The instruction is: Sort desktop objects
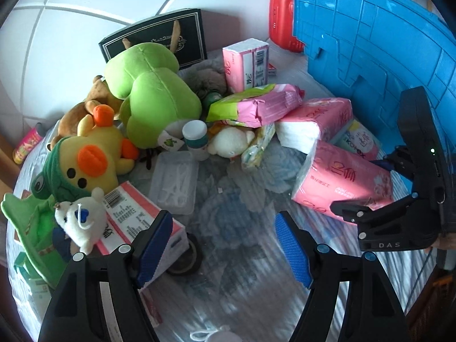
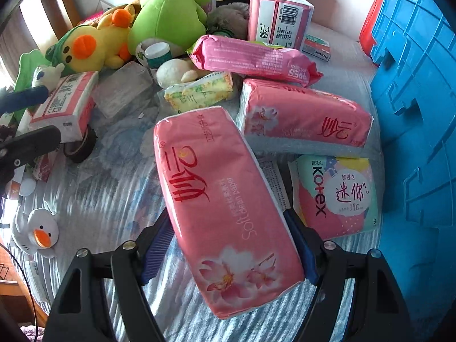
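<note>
The right hand-held gripper (image 2: pixel 229 245) is clamped on a pink tissue pack (image 2: pixel 225 199), its blue pads pressed against the pack's long sides. The pack is tilted, its far end pointing to about eleven o'clock above the striped surface (image 2: pixel 94 199). At two o'clock from it lies a Kotex pack (image 2: pixel 339 196), just beside the blue crate (image 2: pixel 413 85). A second pink tissue pack (image 2: pixel 305 114) lies at one o'clock. The left hand-held gripper (image 1: pixel 223 245) holds nothing, its fingers wide apart over the surface. At ten o'clock from it sits a yellow duck toy (image 1: pixel 91 159), with a green plush toy (image 1: pixel 154 94) at eleven o'clock.
</note>
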Demonstrator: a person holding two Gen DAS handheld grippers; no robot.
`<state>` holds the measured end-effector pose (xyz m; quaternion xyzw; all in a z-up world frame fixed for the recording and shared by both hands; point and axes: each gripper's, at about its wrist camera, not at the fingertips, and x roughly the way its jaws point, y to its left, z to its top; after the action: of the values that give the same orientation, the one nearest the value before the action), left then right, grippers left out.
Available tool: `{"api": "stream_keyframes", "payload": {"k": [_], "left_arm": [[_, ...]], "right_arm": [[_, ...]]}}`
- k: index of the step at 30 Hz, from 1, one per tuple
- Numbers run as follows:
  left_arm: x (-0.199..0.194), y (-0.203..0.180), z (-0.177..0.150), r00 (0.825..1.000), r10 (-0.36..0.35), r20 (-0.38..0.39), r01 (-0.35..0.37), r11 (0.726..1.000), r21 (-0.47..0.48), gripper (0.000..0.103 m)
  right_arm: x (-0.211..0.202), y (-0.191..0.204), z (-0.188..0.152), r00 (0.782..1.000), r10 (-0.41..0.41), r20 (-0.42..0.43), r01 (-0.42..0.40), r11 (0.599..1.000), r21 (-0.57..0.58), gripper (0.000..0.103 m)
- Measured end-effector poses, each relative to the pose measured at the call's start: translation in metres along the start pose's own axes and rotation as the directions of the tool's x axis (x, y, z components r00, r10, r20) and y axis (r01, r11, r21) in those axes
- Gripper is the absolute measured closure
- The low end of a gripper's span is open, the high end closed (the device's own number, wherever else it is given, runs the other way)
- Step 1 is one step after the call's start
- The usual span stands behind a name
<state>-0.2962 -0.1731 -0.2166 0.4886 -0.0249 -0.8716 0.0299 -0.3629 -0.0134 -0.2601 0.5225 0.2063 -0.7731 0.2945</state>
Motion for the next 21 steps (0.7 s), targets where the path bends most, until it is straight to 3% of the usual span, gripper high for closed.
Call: {"api": "stream_keyframes", "payload": {"k": [5, 12, 17, 21], "left_arm": [[0.016, -0.010, 0.003, 1.000, -0.019, -0.025, 0.020, 0.999, 0.036, 0.028], [0.030, -0.031, 0.011, 0.999, -0.013, -0.031, 0.015, 0.997, 0.076, 0.028], [0.009, -0.016, 0.008, 0.997, 0.076, 0.023, -0.075, 0.996, -0.050, 0.028], [-0.016, 0.024, -0.020, 0.991, 0.130, 0.029, -0.120, 0.968, -0.220, 0.028]], "right_arm": [[-0.003, -0.014, -0.014, 1.000, 0.027, -0.003, -0.027, 0.996, 0.091, 0.033], [-0.015, -0.020, -0.036, 1.000, 0.013, -0.019, -0.010, 0.992, 0.126, 0.037], [-0.021, -0.021, -0.049, 0.999, 0.017, -0.029, -0.013, 0.992, 0.128, 0.037], [-0.024, -0.025, -0.050, 1.000, 0.014, -0.022, -0.011, 0.989, 0.149, 0.037]]}}
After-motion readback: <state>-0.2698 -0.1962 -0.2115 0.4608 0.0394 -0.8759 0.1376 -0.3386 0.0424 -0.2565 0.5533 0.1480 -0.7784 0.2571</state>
